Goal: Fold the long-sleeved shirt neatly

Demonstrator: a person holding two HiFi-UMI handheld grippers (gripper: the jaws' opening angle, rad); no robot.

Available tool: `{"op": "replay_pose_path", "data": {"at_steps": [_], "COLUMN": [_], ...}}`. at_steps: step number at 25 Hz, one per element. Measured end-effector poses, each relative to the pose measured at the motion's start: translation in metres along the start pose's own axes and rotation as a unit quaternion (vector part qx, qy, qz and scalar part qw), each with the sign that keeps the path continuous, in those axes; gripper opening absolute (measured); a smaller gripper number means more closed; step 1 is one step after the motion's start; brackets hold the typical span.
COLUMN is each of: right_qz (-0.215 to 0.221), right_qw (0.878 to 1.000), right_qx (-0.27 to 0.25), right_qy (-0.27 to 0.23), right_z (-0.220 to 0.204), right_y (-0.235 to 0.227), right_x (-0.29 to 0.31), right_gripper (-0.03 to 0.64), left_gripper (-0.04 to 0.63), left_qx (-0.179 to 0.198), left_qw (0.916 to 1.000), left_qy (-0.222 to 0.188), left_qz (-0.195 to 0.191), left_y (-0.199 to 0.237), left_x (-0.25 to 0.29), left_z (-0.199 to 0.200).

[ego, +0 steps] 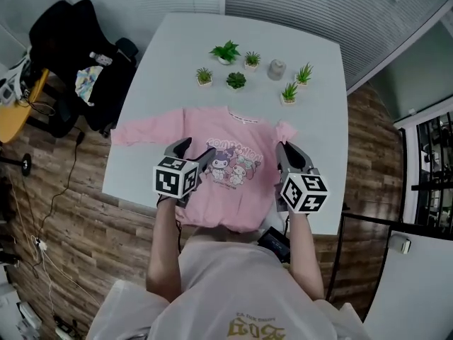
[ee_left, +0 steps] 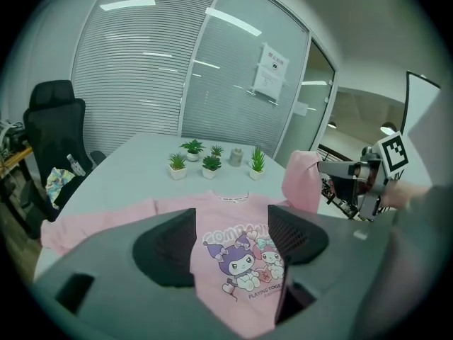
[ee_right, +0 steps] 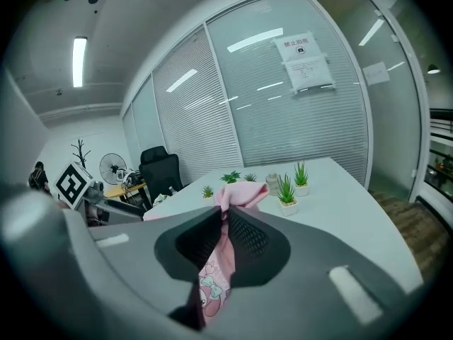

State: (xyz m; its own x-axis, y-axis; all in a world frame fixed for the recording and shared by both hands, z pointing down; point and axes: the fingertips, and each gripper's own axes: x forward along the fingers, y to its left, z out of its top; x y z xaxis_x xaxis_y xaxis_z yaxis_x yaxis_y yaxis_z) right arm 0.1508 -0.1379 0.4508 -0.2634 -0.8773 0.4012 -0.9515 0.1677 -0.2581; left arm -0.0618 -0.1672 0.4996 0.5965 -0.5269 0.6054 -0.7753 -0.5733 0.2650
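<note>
A pink long-sleeved shirt (ego: 228,198) with a cartoon print lies face up on the white table (ego: 177,55), its hem hanging over the near edge. One sleeve (ego: 141,130) lies spread out to the left. My right gripper (ego: 287,147) is shut on the other sleeve (ee_right: 241,195) and holds its bunched end (ee_left: 303,179) above the shirt's right shoulder. My left gripper (ego: 197,149) hovers open over the left chest; the print (ee_left: 244,257) shows between its fingers (ee_left: 166,246) with nothing gripped.
Several small potted plants (ego: 225,52) and a grey cup (ego: 276,69) stand at the back of the table. A black office chair (ego: 78,41) with clutter sits to the left. Glass walls with blinds (ee_left: 141,69) lie behind, and wood flooring surrounds the table.
</note>
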Motion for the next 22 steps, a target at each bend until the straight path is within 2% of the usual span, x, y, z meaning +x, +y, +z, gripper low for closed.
{"op": "replay_pose_path", "data": {"at_steps": [14, 22], "right_qz": [0.025, 0.051], "right_qw": [1.0, 0.999], "right_qx": [-0.009, 0.017], "right_qy": [-0.008, 0.005], "right_z": [0.02, 0.013], "right_y": [0.037, 0.061], "right_x": [0.034, 0.066], "right_gripper": [0.041, 0.041], "left_gripper": [0.322, 0.322], "left_qx": [-0.005, -0.01], "left_qw": [1.0, 0.9999], "left_qy": [-0.005, 0.007], "left_qz": [-0.007, -0.007], "left_y": [0.028, 0.05], "left_x": [-0.001, 0.005], "left_z": [0.004, -0.004]}}
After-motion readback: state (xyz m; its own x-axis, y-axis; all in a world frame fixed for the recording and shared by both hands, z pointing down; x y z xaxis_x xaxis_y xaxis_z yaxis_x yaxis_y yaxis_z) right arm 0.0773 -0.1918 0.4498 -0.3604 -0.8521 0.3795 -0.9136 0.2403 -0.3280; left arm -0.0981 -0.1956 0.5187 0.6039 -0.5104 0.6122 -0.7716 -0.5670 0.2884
